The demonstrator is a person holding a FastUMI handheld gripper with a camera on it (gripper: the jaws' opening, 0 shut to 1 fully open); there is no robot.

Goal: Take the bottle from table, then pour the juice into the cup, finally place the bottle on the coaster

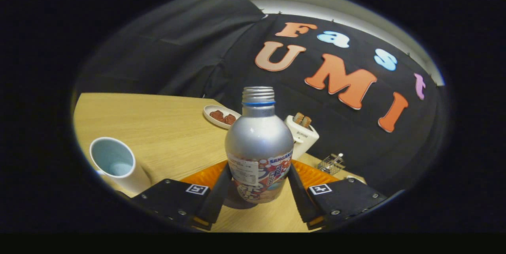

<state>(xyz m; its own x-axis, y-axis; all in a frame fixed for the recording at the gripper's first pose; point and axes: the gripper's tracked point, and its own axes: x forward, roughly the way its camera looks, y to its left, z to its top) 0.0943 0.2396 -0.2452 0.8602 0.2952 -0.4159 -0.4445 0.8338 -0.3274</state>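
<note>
jaws clenched on bottle [259,155], one finger [216,198] pressing each side of its labelled lower body. bottle silver, upright, cap off, threaded neck with blue ring. orange coaster [312,175] just behind bottle, on wooden tabletop [170,131]. white cup [116,165], open mouth tilted toward camera, left of jaws. beyond: small plate [221,116] with reddish pieces, white toaster [302,135], wire rack [331,164].

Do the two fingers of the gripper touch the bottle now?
Touching. In the gripper view both fingers press the sides of the silver bottle, no gap visible.
</note>
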